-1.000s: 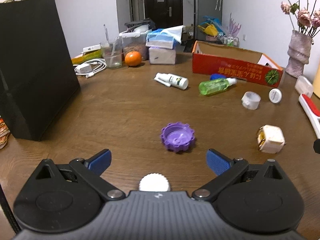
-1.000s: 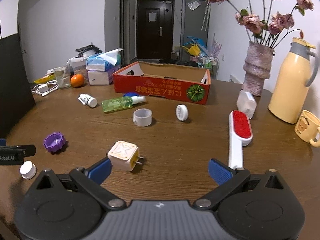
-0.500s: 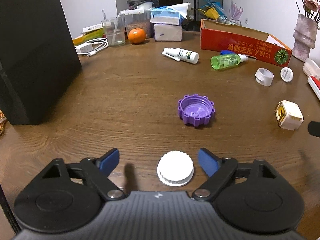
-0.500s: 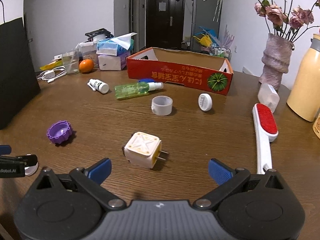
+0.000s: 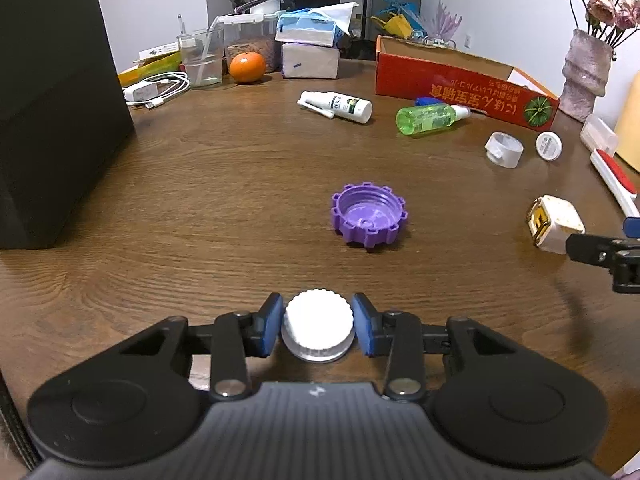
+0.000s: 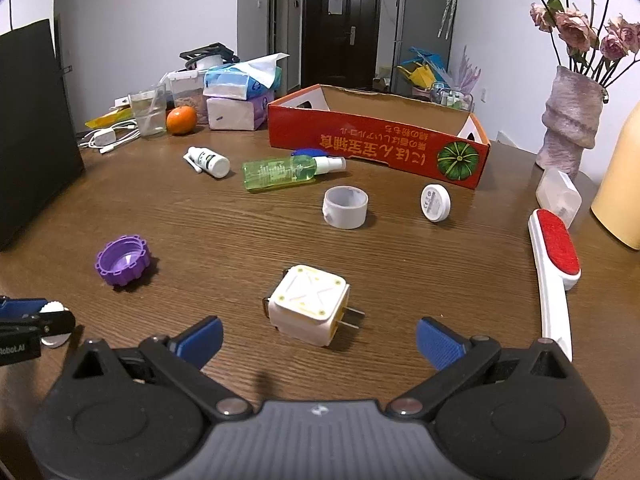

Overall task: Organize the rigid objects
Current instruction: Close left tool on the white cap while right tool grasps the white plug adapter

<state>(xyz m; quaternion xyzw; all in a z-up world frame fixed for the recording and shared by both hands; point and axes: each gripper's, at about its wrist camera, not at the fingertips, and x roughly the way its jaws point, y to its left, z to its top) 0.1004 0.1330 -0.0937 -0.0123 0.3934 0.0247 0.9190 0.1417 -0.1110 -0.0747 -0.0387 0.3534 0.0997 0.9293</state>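
My left gripper (image 5: 319, 328) is shut on a white ridged cap (image 5: 318, 325) that rests on the wooden table (image 5: 200, 184). A purple cap (image 5: 368, 219) lies open side up just ahead of it. My right gripper (image 6: 318, 340) is open, with a white plug adapter (image 6: 308, 309) on the table between and just ahead of its fingers. The adapter also shows in the left wrist view (image 5: 556, 228). The left gripper shows at the left edge of the right wrist view (image 6: 28, 320). An open red cardboard box (image 6: 376, 140) stands at the back.
A green spray bottle (image 6: 280, 174), a white bottle (image 6: 208, 161), a tape roll (image 6: 345, 207) and a white disc (image 6: 435, 203) lie before the box. A red lint brush (image 6: 554, 264) lies right. A black bag (image 5: 52, 100) stands left. A vase (image 6: 568, 116) and yellow jug (image 6: 620, 184) stand far right.
My left gripper moved forward and closed its fingers on the white cap. My right gripper moved closer to the plug adapter and stayed open.
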